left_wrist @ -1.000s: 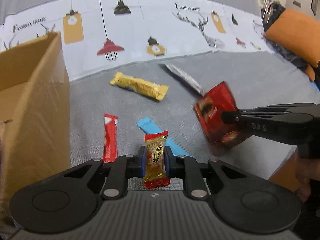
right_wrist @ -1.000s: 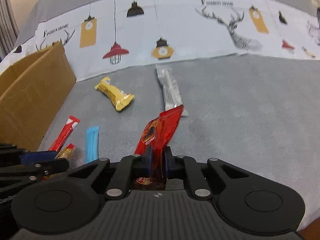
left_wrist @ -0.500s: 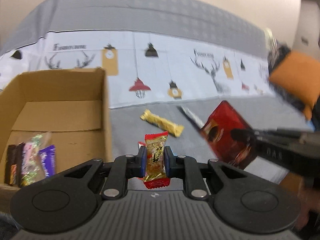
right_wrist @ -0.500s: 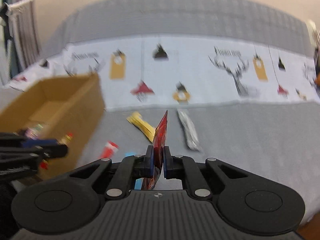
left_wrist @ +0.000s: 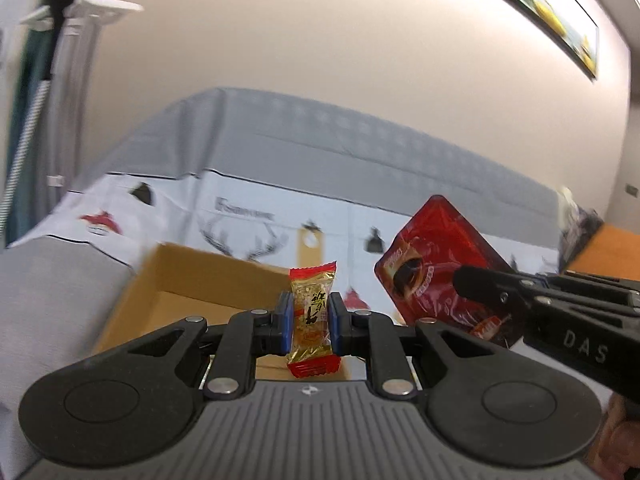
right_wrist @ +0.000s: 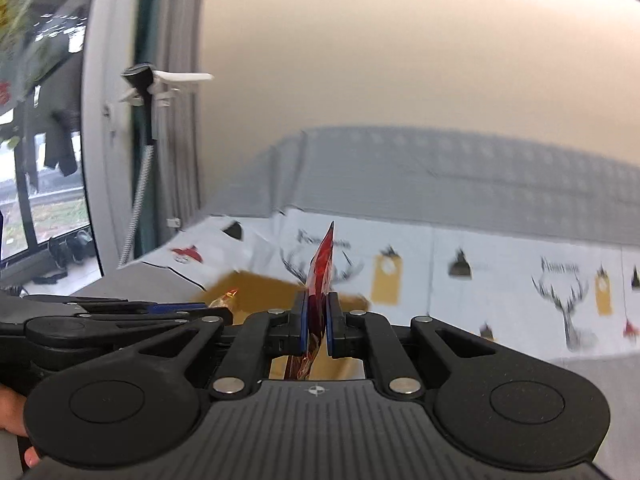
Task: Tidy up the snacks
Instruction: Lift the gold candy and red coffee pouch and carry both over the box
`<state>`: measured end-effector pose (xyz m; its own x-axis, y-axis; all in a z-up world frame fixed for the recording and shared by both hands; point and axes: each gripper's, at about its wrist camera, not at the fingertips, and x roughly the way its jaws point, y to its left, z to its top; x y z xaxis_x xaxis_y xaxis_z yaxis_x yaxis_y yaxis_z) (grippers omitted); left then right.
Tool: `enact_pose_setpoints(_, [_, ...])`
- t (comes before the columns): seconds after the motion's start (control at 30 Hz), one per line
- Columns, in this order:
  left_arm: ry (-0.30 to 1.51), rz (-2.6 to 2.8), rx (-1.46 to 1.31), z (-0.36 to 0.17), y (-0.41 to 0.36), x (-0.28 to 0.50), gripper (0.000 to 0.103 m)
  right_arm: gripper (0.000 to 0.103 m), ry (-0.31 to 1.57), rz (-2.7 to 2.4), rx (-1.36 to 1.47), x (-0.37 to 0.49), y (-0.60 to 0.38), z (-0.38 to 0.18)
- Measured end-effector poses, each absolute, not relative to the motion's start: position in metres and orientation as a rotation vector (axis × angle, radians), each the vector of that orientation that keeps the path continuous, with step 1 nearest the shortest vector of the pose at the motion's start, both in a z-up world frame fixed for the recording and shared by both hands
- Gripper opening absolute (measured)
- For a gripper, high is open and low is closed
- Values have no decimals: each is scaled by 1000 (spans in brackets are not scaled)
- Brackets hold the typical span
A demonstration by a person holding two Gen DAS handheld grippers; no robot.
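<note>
Patterned bedspread (left_wrist: 256,216) carries cardboard box (left_wrist: 192,280); left gripper (left_wrist: 310,316) pinches gold candy (left_wrist: 312,312), right gripper (right_wrist: 318,320) pinches red packet (right_wrist: 322,268).

Home bedroom: bed (left_wrist: 360,168), patterned sheet (right_wrist: 480,264)
</note>
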<state>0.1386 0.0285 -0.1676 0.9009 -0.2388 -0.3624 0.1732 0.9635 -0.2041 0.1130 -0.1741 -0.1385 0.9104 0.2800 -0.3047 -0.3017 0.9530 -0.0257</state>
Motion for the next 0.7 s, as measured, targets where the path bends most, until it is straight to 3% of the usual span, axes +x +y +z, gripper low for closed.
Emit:
enact_pose_setpoints(0.37, [512,-148,-254,-219,88,181,19,9,415,362,-101,161,-107,-174])
enact_pose_setpoints(0.7, [657,-135,-291,-266,110,220,19,9,649,366,110,220,-104,-239])
